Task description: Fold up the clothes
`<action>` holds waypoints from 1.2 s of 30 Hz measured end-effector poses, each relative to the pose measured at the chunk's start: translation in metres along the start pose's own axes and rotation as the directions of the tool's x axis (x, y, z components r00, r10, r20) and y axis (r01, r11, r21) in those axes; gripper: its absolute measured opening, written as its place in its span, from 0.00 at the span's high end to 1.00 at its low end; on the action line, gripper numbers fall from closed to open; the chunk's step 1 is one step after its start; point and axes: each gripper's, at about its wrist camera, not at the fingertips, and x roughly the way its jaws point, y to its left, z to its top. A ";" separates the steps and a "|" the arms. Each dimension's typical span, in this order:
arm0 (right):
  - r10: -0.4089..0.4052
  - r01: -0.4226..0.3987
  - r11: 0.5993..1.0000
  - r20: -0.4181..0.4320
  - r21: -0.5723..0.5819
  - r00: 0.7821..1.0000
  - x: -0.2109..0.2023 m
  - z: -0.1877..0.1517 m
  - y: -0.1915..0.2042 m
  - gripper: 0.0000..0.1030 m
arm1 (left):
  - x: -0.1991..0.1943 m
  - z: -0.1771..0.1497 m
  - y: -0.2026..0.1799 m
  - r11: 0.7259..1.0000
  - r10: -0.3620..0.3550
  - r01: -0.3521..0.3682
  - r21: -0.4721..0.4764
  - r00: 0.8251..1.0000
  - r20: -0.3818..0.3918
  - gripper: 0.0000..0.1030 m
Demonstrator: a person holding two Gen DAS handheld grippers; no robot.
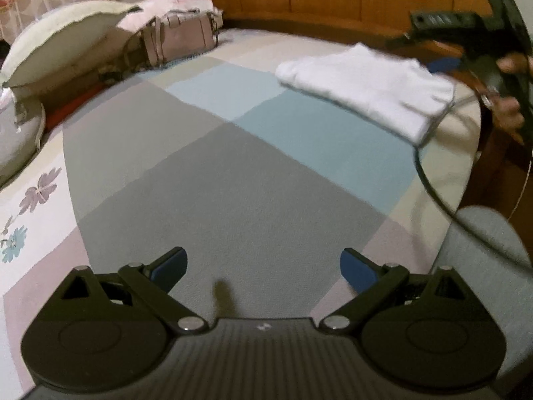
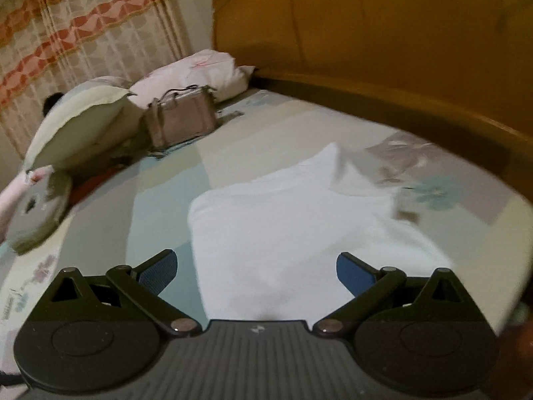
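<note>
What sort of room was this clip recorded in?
Most likely a home bedroom. The work surface is a bed with a patchwork bedspread and a wooden headboard; pillows lie by a patterned curtain. A folded white garment lies on the bed.

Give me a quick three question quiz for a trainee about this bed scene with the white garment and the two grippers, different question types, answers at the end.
1. True or false: the left gripper is shut on the folded white cotton garment.
2. Multiple choice: in the right wrist view, what stands against the pale pink pillow near the wooden headboard? A) a brown leather handbag B) a red kettle C) a stack of books
3. Fill in: the right gripper is ____ above the near edge of the garment.

Key
1. False: it is open over the grey and blue patchwork bedspread, apart from the garment.
2. A, the brown leather handbag.
3. open
</note>
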 end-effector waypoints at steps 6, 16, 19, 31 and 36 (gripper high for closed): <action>-0.066 0.067 0.997 0.013 -0.046 0.998 -0.044 -0.025 0.003 0.00 | -0.022 0.014 -0.012 0.999 0.022 -0.025 0.024 0.994 0.105 0.04; -0.112 0.108 0.989 -0.041 -0.097 0.993 -0.092 -0.064 0.017 0.00 | -0.040 0.043 -0.032 1.000 -0.024 0.027 -0.012 0.980 0.199 0.02; -0.132 0.125 0.985 -0.051 -0.118 0.990 -0.101 -0.075 0.023 0.00 | -0.041 0.048 -0.039 0.999 -0.020 0.026 -0.023 0.976 0.217 0.02; -0.137 0.130 0.982 -0.038 -0.140 0.990 -0.132 -0.092 0.042 0.00 | -0.051 0.056 -0.049 0.997 -0.002 0.018 -0.081 0.981 0.193 0.01; -0.125 0.119 0.981 -0.034 -0.151 0.992 -0.140 -0.095 0.051 0.00 | -0.057 0.058 -0.052 0.995 0.010 0.006 -0.095 0.985 0.175 0.01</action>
